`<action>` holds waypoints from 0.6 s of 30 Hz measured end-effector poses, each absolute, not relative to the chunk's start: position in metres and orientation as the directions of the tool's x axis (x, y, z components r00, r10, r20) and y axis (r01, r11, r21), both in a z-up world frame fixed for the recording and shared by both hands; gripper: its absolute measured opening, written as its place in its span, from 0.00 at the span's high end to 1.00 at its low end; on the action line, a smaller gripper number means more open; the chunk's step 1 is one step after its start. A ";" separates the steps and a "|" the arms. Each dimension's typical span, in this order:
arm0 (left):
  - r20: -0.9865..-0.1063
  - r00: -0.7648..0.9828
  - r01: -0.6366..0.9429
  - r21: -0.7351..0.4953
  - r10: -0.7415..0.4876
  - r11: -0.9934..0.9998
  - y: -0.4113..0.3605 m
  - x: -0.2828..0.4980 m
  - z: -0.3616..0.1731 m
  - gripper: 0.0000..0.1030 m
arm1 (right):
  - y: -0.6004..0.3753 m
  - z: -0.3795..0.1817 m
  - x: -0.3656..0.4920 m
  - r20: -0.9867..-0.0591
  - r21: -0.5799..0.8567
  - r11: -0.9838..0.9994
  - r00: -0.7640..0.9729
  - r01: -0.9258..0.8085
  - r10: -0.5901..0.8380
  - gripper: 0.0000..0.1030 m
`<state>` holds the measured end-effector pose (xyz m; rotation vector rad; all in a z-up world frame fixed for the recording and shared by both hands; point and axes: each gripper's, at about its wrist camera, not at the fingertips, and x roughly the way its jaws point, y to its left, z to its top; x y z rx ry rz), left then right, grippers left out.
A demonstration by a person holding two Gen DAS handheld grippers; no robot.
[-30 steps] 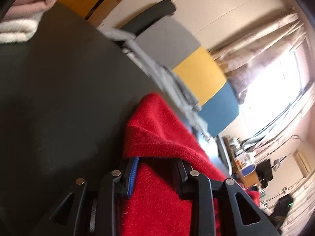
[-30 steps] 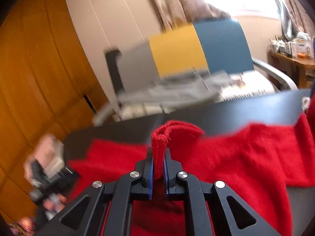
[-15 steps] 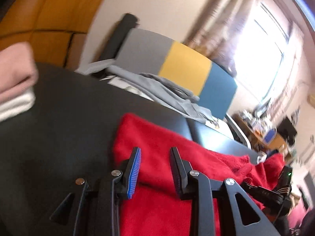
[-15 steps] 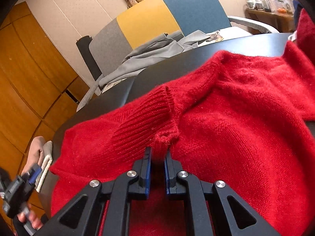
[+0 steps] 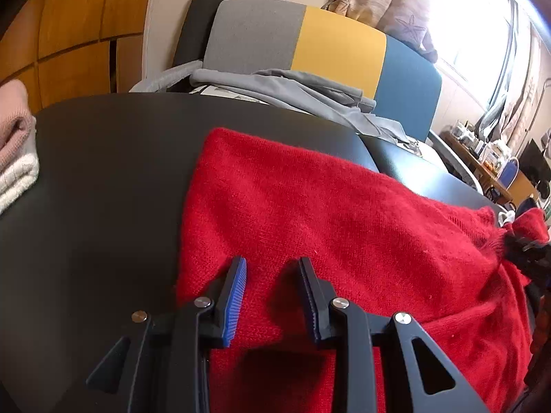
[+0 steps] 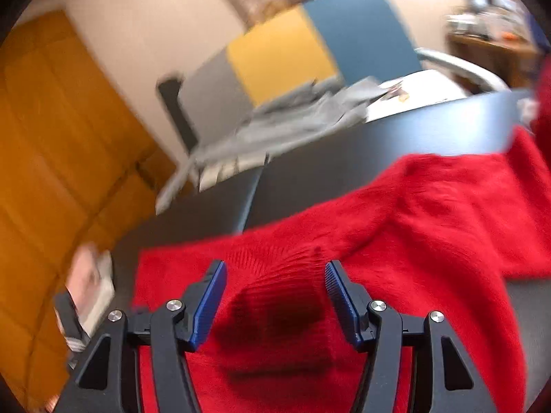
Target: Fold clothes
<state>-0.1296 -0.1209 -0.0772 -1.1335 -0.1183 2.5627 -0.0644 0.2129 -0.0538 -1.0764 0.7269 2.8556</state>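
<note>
Nearest the left-wrist camera, the left tongs [image 5: 272, 272] stand part open above the red sweater [image 5: 344, 227], the blue-ribbed pads clear of the knit with nothing between them. In the right-wrist view the right tongs [image 6: 275, 275] are opening; the ribbed cuff [image 6: 275, 272] of the sweater lies between the jaws, touching neither pad. The sweater lies spread on the dark bench [image 5: 103, 186], its left edge folded straight, its far part bunching toward the right, where the black tip of the other tool [image 5: 527, 254] sits against the knit. The bench surface is matte black and consists of two sections meeting at a seam [image 6: 253, 192]; the area left of the sweater is bare. At the left edge of the bench rests a stack of folded clothes [image 5: 13, 151], pink on top of white. Beyond the far edge of the bench stands a seat with a backrest in grey, yellow and blue panels [image 5: 330, 55], and a grey garment [image 5: 292, 89] is draped across it, partly hiding the seat. Behind the seat are a cream wall and orange wood panelling [image 5: 79, 31] to the left. To the right, patterned curtains [image 5: 396, 10] hang beside a bright window, and a cluttered wooden desk [image 5: 496, 168] stands in the far corner. The right-wrist view is motion-blurred.
</note>
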 end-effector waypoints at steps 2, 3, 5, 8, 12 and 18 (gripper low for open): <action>-0.697 -0.626 -0.270 -0.226 0.349 -0.936 -0.125 -0.130 -0.078 0.70 | 0.199 -0.064 -0.081 -0.715 0.313 -0.936 -0.688 -0.163 -0.120 0.82; -0.692 -0.623 -0.270 -0.248 0.365 -0.930 -0.129 -0.130 -0.079 0.70 | 0.193 -0.063 -0.084 -0.724 0.288 -0.946 -0.680 -0.146 -0.115 0.85; -0.680 -0.617 -0.268 -0.292 0.396 -0.918 -0.137 -0.132 -0.082 0.70 | 0.182 -0.048 -0.082 -0.692 0.243 -0.964 -0.716 -0.111 -0.092 0.88; -0.666 -0.619 -0.259 -0.327 0.416 -0.909 -0.144 -0.131 -0.084 0.71 | 0.174 -0.022 -0.074 -0.606 0.171 -0.980 -0.795 -0.104 -0.021 0.89; -0.668 -0.624 -0.257 -0.314 0.405 -0.914 -0.142 -0.131 -0.084 0.71 | 0.179 -0.024 -0.080 -0.593 0.080 -0.984 -0.801 -0.161 0.083 0.89; -0.667 -0.622 -0.256 -0.323 0.411 -0.911 -0.143 -0.129 -0.085 0.71 | 0.219 -0.067 -0.078 -0.698 0.139 -0.935 -0.702 -0.326 0.141 0.52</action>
